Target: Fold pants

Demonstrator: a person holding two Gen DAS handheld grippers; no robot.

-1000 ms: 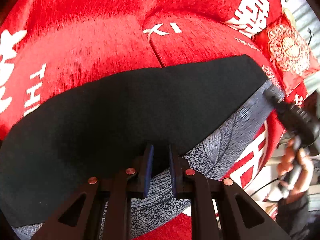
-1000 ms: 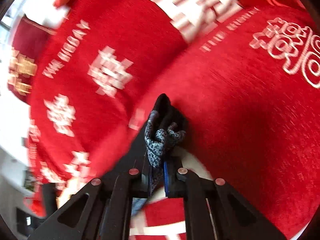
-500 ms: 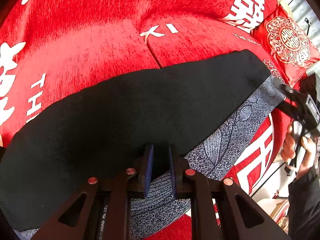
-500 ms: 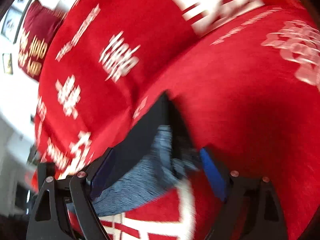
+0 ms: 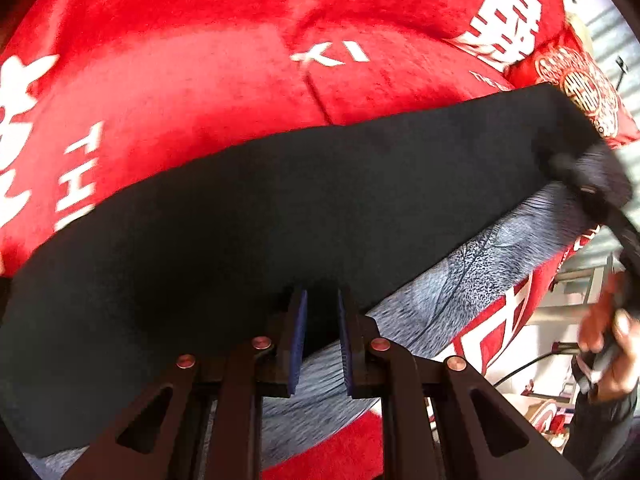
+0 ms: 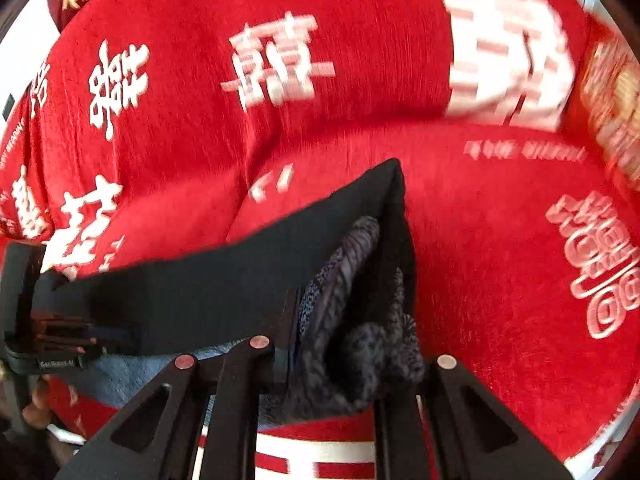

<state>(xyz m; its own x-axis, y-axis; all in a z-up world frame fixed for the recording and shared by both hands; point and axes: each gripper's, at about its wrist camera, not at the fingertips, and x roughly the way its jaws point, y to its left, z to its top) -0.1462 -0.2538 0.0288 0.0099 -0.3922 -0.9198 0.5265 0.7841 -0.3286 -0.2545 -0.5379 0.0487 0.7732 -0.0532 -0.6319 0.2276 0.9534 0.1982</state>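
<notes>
Now both grippers hold the black, grey-patterned-lined fabric pants [image 5: 304, 208] stretched over the red plush sofa cover with white characters [image 5: 192, 80].
Left gripper [image 5: 321, 332] is clamped on the near pants edge; right gripper [image 6: 344, 320] has its jaws closing around the bunched far end, pads pressing the cloth. A person's hand [image 5: 608, 336] grips its handle.

Bright daylight, heavy fisheye bulge, right view perhaps motion-blurred.
</notes>
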